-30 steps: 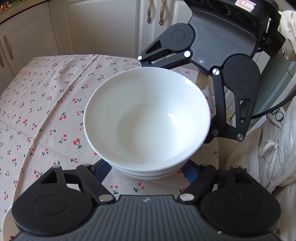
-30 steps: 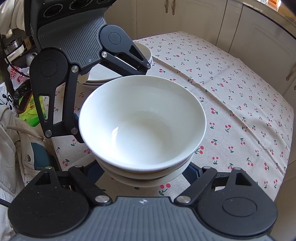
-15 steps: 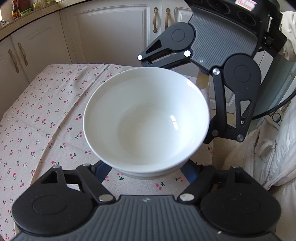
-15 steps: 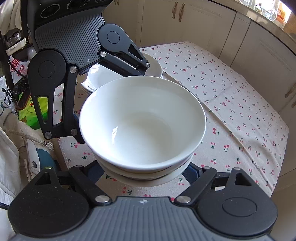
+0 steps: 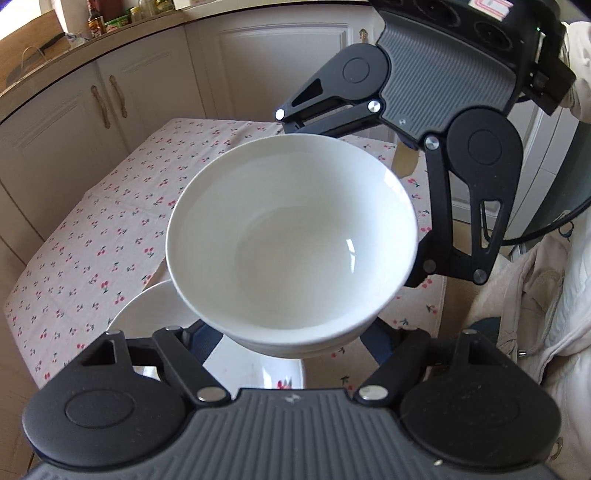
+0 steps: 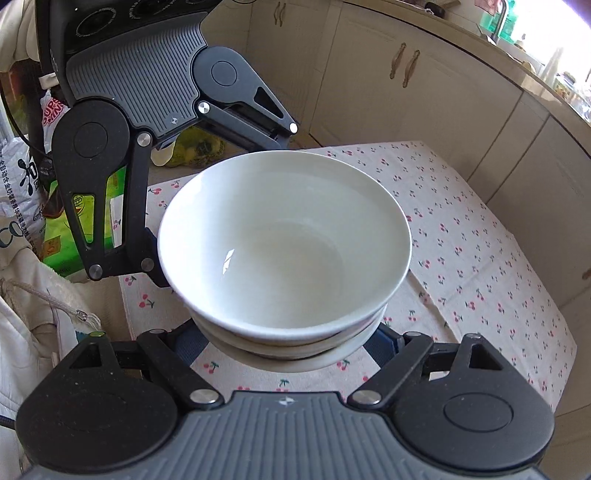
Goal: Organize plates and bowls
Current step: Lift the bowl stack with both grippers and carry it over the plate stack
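Both grippers — left (image 5: 291,332), right (image 6: 288,343) — clamp the stacked white bowls (image 5: 291,236) from opposite sides above the tablecloth (image 5: 110,229).

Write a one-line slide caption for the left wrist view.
Both grippers, left gripper and right gripper, carry stacked white bowls above a white plate on the cherry-print tablecloth.

Home kitchen: cream cabinets (image 5: 155,85), countertop bottles (image 5: 96,22), cherry-print tablecloth (image 6: 461,240).

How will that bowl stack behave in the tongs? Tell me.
Probably slippery: the bowl stack shows bright glaze highlights. Likely heavy and fragile, since it looks like several nested ceramic bowls. Upper bowls might shift if tilted, as the left tongs and right tongs seem to grip only low down.
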A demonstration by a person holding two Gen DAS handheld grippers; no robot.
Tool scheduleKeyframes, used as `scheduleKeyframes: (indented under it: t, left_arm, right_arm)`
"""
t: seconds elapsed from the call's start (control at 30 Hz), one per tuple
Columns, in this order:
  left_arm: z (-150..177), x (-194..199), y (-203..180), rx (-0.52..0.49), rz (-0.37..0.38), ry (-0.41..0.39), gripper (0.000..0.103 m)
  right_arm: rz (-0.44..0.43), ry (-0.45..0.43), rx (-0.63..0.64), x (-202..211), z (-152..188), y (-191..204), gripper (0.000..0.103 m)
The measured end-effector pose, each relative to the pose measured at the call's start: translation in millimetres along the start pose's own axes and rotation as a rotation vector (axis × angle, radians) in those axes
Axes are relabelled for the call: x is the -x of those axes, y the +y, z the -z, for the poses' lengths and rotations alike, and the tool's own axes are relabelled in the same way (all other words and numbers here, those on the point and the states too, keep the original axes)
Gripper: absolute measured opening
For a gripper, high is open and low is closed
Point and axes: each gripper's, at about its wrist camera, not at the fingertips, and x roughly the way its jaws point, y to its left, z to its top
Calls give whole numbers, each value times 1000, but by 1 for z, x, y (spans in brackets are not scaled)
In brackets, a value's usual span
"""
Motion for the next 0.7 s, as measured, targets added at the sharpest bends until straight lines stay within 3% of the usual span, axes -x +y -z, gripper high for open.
scheduleKeyframes:
  t: [0.37,0.7]
  left_arm:
    - [33,9,40,97,-93,18,80]
    - [49,-5,61,142,-83,46,79]
  right_arm:
    - [-41,2,96,-50,-54,-8,91]
    - [-74,34,86,-85,-67,-15,91]
